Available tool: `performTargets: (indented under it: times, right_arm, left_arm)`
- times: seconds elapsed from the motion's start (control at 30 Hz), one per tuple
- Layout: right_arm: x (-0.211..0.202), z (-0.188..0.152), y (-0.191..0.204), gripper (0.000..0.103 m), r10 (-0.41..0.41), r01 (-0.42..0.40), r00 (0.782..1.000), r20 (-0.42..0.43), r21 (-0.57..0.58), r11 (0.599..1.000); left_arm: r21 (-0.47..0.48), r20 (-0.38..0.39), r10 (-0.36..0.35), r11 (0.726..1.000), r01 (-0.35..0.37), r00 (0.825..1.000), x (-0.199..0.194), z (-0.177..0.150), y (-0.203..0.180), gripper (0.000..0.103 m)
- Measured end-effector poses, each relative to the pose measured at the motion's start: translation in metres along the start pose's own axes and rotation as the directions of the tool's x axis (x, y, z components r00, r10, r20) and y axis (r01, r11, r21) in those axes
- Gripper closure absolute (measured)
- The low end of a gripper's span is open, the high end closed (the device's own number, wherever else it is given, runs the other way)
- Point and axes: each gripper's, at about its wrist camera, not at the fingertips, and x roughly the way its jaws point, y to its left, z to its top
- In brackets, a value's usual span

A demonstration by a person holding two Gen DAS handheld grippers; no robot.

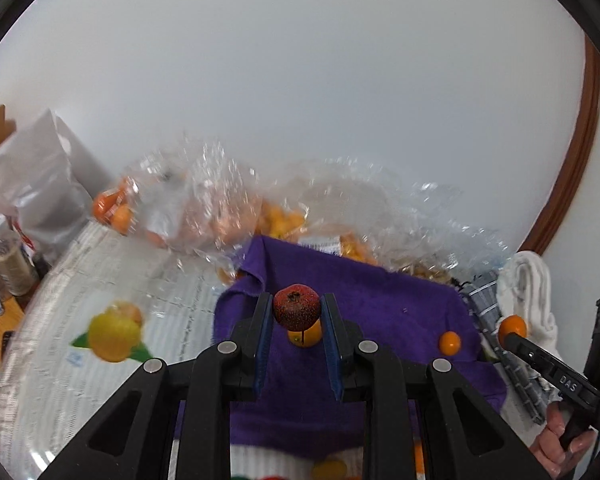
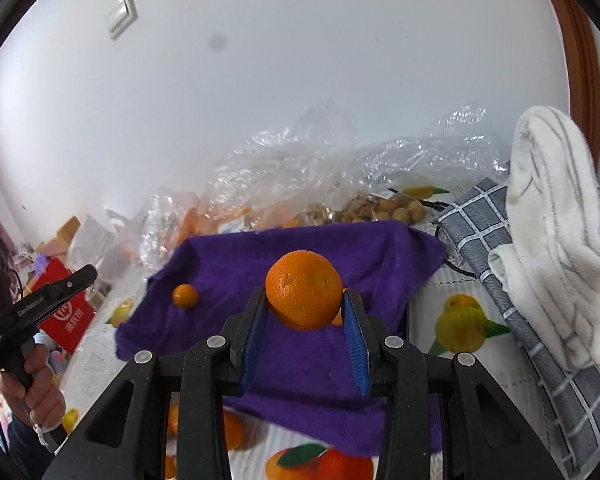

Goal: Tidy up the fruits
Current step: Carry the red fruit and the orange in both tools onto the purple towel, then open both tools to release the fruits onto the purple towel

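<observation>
In the left wrist view my left gripper [image 1: 297, 302] is shut on a small dark red speckled fruit [image 1: 297, 307], held above a purple cloth [image 1: 380, 312]. A small orange fruit [image 1: 305, 337] lies on the cloth right under it, and another [image 1: 449, 343] lies further right. In the right wrist view my right gripper [image 2: 305, 296] is shut on a large orange [image 2: 304, 290] over the same purple cloth [image 2: 240, 264]. A small orange fruit [image 2: 185, 296] rests on the cloth to the left. Another orange fruit [image 2: 337, 318] is mostly hidden behind the right finger.
Clear plastic bags [image 1: 220, 216] holding oranges and small brown fruits [image 2: 392, 210] crowd the back along the wall. A white towel [image 2: 552, 220] and grey checked cloth [image 2: 500, 240] lie at the right. Bottles [image 1: 8, 256] and a red packet [image 2: 66, 308] stand at the left. A fruit-print tablecloth [image 1: 116, 336] covers the table.
</observation>
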Motion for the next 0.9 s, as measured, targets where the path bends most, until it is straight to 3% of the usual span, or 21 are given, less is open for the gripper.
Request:
performTargets:
  times: [0.27, 0.57, 0.83, 0.87, 0.9]
  right_arm:
    - [0.045, -0.018, 0.000, 0.065, -0.071, 0.069, 0.990, -0.123, -0.022, 0.997]
    - [0.063, -0.035, 0.009, 0.065, -0.204, 0.182, 0.965, -0.162, -0.143, 0.973]
    - [0.066, -0.038, 0.007, 0.064, -0.169, 0.147, 0.970, -0.172, -0.133, 0.980]
    - [0.064, -0.038, 0.005, 0.062, -0.163, 0.143, 0.973, -0.164, -0.127, 0.982]
    - [0.062, -0.037, 0.005, 0.054, -0.162, 0.145, 0.975, -0.151, -0.117, 0.983]
  left_arm:
    - [-0.034, -0.110, 0.021, 0.999, -0.025, 0.994, 0.047, -0.026, 0.012, 0.080]
    - [0.097, -0.163, 0.086, 0.993, -0.070, 0.983, 0.063, -0.037, -0.009, 0.080]
    - [0.153, -0.179, 0.132, 0.983, -0.105, 0.975, 0.071, -0.044, -0.017, 0.080]
    - [0.155, -0.181, 0.132, 0.982, -0.104, 0.975, 0.072, -0.044, -0.017, 0.080]
    - [0.157, -0.182, 0.133, 0.982, -0.104, 0.974, 0.072, -0.044, -0.017, 0.080]
